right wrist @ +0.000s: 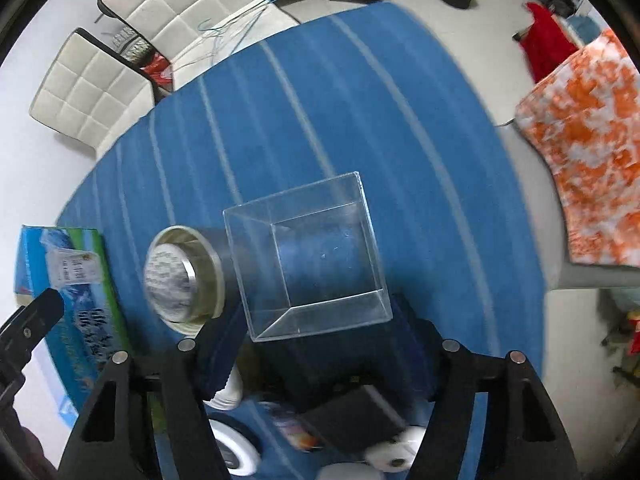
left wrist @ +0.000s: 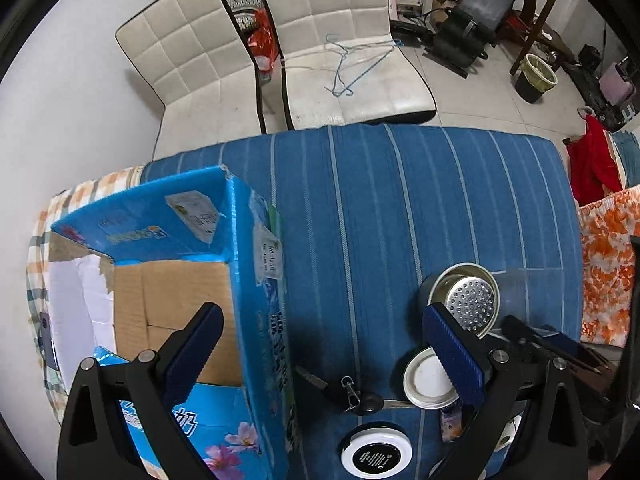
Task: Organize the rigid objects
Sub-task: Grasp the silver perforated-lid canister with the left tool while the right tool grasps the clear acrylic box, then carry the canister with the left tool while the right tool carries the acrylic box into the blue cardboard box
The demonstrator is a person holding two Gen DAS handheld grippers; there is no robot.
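My left gripper (left wrist: 324,354) is open and empty, one finger over the open blue cardboard box (left wrist: 180,280), the other beside a metal cup with a perforated strainer (left wrist: 466,300). Below it on the blue striped tablecloth lie a key with a clasp (left wrist: 348,394), a white lid (left wrist: 426,380) and a black-and-white round tin (left wrist: 376,456). My right gripper (right wrist: 316,332) is shut on a clear plastic box (right wrist: 316,256), held above the cloth. The metal cup (right wrist: 182,276) lies just left of it. The blue cardboard box (right wrist: 68,280) shows at the left.
Two white padded chairs (left wrist: 320,40) stand beyond the table's far edge, with wire hangers on one. An orange-patterned cloth (right wrist: 588,160) lies at the right. Small white and black items (right wrist: 360,420) sit under my right gripper, blurred. A bin (left wrist: 536,76) stands on the floor.
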